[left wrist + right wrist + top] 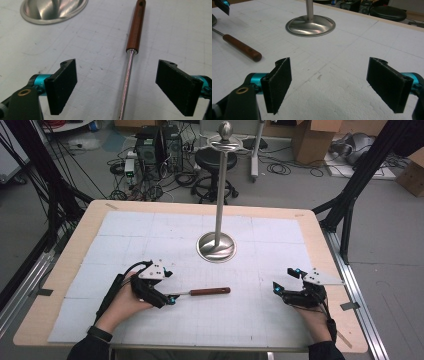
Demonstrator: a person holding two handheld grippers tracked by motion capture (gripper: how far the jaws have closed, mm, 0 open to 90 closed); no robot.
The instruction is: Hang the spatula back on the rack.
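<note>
Bench [150, 227] open between both hands; obstructions: upright metal stand [216, 245] at centre, wooden-handled tool [202, 292] lying before it.

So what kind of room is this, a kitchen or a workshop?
Probably a lab or workshop, not a kitchen. Computer towers and tangled cables sit on the floor behind the table, cardboard boxes are stacked nearby, and black frame legs stand around it.

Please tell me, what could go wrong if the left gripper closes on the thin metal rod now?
1. The left gripper is open around the thin twisted rod, which lies nearer one pad; closing may push it sideways or let it roll.
2. Held by the rod, the wooden handle may droop.
3. The tall stand nearby could be knocked when lifting.
</note>
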